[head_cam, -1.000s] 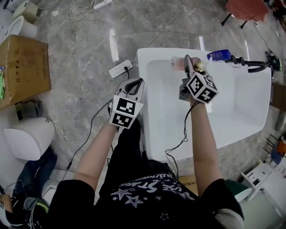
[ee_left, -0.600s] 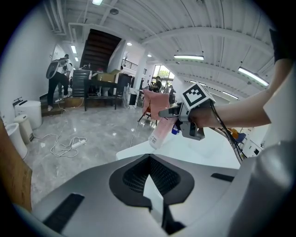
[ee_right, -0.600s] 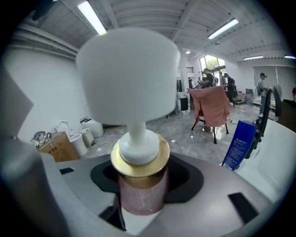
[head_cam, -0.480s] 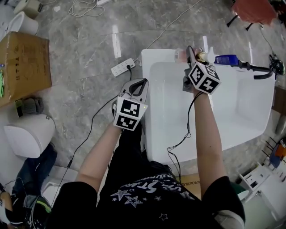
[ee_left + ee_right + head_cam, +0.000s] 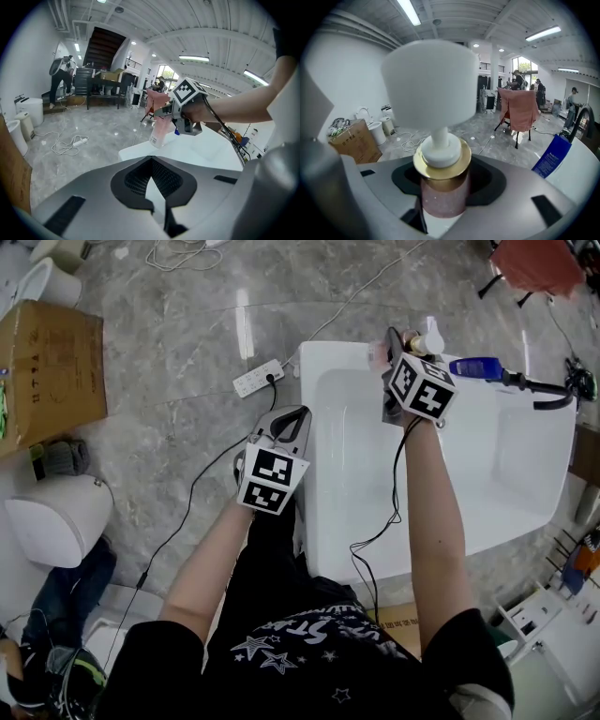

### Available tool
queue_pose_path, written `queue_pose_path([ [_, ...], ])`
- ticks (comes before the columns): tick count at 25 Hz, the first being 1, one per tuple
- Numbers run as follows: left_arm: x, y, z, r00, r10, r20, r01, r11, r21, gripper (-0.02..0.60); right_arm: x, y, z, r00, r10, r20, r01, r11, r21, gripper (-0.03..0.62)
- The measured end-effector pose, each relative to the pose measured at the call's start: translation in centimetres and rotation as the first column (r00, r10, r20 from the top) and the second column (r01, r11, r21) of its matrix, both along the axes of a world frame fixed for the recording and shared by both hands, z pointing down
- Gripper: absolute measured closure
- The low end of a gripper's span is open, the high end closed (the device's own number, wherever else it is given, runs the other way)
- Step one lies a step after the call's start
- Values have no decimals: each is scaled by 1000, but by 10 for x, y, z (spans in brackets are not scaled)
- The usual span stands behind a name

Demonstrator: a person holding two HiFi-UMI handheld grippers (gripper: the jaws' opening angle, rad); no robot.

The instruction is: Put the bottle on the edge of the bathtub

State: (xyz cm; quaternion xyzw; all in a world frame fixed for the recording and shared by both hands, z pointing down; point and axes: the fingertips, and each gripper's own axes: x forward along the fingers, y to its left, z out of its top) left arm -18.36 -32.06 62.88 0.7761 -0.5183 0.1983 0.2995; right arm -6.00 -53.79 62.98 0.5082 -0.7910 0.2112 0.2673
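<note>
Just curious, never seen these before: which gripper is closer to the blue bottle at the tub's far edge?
Right. The right gripper, shut on the pink pump bottle, is just beside the blue bottle; the left gripper hangs outside the tub, far from that bottle.

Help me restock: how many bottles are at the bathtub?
2. A pink pump bottle in the right hand-held gripper at the tub's far rim; a blue bottle on that rim. Others may be hidden.
</note>
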Motion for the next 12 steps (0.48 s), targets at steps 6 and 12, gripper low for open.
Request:
queue_pose_path([
  [6, 1, 5, -3, 1000, 7, -17, -7, 1000, -3, 567, -3, 0, -2, 1000, 28, 9, -28, 999, -20, 370],
  [12, 4, 5, -4, 1000, 12, -17, -12, 1000, -6, 567, -3, -3, -4, 998, 35, 52, -34, 999, -10, 346],
])
